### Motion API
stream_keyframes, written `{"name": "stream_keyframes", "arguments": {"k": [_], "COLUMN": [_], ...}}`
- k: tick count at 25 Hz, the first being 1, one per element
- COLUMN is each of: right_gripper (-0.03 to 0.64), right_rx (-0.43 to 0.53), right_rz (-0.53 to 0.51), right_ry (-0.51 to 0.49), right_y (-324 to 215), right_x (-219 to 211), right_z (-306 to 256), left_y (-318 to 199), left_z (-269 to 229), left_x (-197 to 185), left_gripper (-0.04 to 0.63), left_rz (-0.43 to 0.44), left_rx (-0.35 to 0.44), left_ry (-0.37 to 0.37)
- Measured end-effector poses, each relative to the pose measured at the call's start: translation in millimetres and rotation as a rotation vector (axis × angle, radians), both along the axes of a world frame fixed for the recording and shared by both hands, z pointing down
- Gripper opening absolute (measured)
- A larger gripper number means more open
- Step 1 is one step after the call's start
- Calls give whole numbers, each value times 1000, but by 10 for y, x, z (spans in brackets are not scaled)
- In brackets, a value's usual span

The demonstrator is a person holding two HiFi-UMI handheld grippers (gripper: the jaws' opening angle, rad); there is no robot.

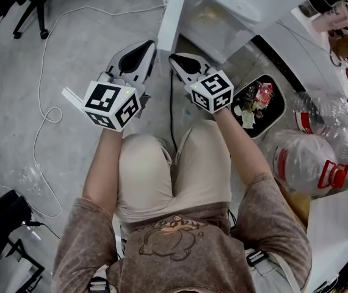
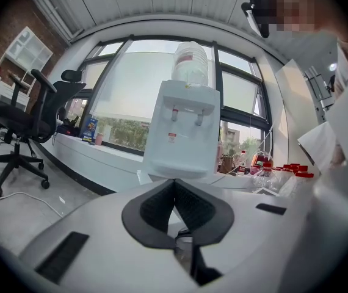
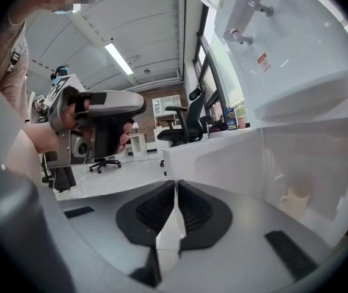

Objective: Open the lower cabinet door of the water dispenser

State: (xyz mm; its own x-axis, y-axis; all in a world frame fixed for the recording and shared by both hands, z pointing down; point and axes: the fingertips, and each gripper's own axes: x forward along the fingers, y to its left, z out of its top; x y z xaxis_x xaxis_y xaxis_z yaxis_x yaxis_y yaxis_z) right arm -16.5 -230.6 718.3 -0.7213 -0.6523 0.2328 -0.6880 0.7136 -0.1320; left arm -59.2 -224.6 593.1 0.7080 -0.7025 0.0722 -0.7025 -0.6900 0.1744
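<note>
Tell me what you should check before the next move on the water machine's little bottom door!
1. Cabinet door swung out: ok, a mug shows inside.
2. Right gripper shut: ok, fingers together at the door's edge.
3. Right gripper really pinching the door: cannot tell.
4. Left gripper free: ok, shut with nothing between.
5. Black cable clear of the door's swing: cannot tell.

Grey floor (image 1: 9, 90), office chair (image 2: 16, 116), big windows (image 2: 131, 81).

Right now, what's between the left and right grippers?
In the head view, only a thin black cable lying on the grey floor runs through the gap between the left gripper and the right gripper.
</note>
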Motion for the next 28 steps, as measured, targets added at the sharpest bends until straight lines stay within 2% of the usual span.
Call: {"name": "stream_keyframes", "arguments": {"k": [28], "right_gripper": [20], "right_rx": [-4], "right_rz": [-98], "right_ry": [-8], "right_y": [-330], "right_x": [-752], "right_z": [-2], "left_y": [-38], "left_z": [-38], "left_x": [-598], "left_gripper": [17], "left_rz": [-120], "left_rx": [-1], "left_ry": [-3]}}
